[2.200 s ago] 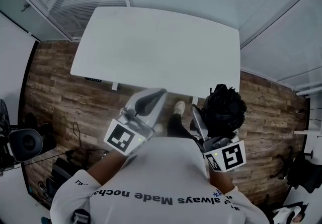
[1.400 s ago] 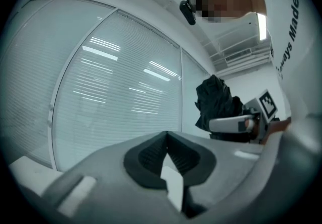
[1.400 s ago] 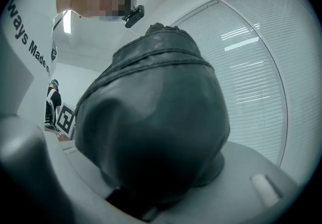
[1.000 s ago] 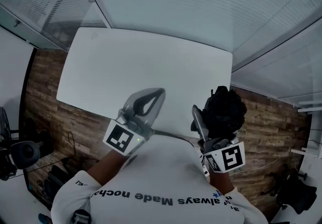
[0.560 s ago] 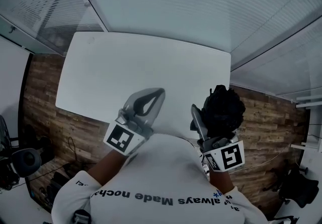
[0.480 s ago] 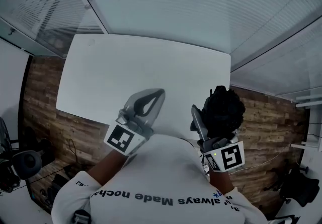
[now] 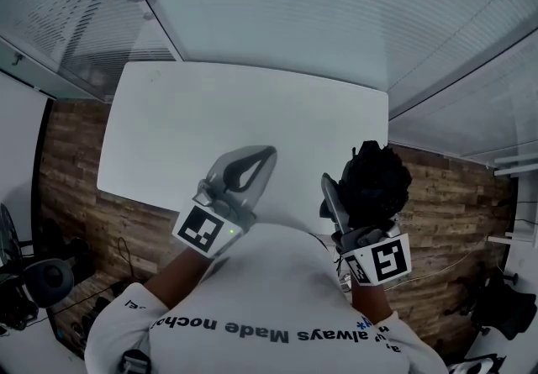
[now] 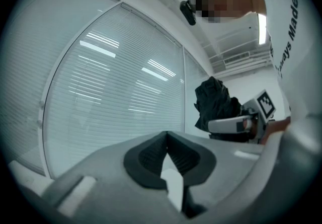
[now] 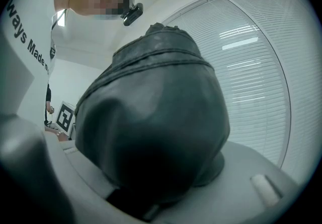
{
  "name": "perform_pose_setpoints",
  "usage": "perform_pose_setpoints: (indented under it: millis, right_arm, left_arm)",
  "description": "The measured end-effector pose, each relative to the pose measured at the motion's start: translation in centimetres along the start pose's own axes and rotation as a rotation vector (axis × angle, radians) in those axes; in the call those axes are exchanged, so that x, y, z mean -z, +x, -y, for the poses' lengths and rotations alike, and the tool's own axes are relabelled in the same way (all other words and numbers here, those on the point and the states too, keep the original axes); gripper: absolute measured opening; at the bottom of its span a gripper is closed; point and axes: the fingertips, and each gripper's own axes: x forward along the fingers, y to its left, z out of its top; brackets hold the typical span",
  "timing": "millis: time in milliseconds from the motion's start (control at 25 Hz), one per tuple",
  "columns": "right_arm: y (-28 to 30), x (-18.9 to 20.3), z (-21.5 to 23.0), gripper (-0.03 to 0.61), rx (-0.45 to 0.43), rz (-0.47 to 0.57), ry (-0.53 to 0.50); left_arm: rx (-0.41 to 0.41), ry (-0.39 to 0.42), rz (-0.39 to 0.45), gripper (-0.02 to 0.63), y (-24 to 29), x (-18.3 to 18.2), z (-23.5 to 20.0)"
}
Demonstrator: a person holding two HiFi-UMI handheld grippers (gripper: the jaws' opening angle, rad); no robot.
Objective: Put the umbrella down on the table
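Note:
The folded black umbrella (image 7: 376, 181) fills the right gripper view as a dark bundle (image 9: 156, 127), and my right gripper (image 7: 355, 183) is shut on it, one jaw on each side. It hangs at the right near corner of the white table (image 7: 210, 112). My left gripper (image 7: 266, 152) points level over the table's near edge, pads touching at the tips (image 8: 166, 135) with nothing between them. From the left gripper view the umbrella (image 8: 214, 99) shows to the right, held up off the table top.
Slatted blinds behind glass (image 7: 336, 11) run along the table's far side. Wooden floor (image 7: 67, 154) lies on both sides of the table. An office chair (image 7: 42, 280) stands at lower left and dark gear (image 7: 504, 309) at lower right.
The table has drawn closer under both grippers, from well ahead to its near edge beneath them. Both grippers keep their pose, and the umbrella stays in the right one.

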Motion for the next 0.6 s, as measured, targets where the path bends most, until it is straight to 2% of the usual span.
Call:
perform_pose_setpoints:
  millis: [360,600]
  right_arm:
    - [1.8,4.3,1.3,0.243,0.006,-0.121,0.027]
    - [3.5,8.6,2.4,0.242,0.016,-0.241,0.054]
  left_arm:
    - [0.005,-0.008,-0.006,0.003,-0.1,0.5,-0.5]
    - [0.002,-0.017,-0.011,0.003,-0.4,0.8,-1.2]
